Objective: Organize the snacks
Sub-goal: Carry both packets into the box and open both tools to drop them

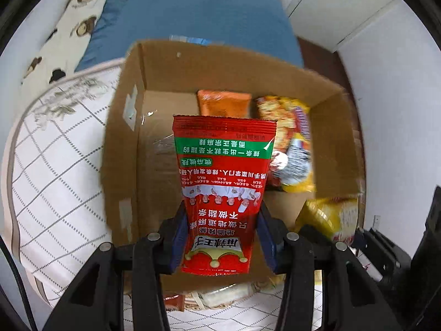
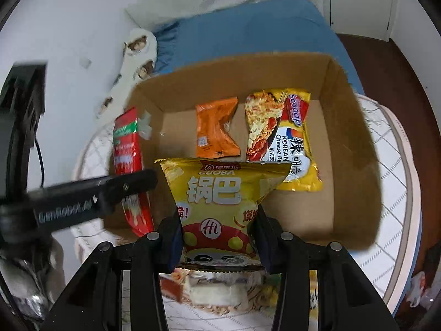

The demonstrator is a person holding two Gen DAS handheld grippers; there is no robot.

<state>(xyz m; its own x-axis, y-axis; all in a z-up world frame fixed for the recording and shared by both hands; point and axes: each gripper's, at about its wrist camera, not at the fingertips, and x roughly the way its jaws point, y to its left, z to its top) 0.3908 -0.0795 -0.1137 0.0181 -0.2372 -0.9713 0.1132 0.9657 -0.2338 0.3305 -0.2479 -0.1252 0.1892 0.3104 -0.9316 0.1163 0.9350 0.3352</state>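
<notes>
Two packets being carried over the cardboard box [image 1: 121, 143] on the bed | left gripper [image 1: 222, 237] jaws clamping red packet [image 1: 223, 171] by its lower end | right gripper [image 2: 217, 237] jaws pinching yellow packet [image 2: 220, 193] likewise | both judged light, crinkly, slippery; seams are offering the firmest hold.

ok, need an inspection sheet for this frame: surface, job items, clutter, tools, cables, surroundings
Surface: quilted white mattress, cardboard box on it.
Job's things: orange packet and Korean cheese noodle pack lie in the box.
Clutter: more packets under the tools, blurred.
Tools: left tool shut on red spicy-strip pouch; right tool shut on yellow Guoba bag.
Cables: black cable at left.
Surroundings: blue blanket, bear-print pillow, white cabinets.
</notes>
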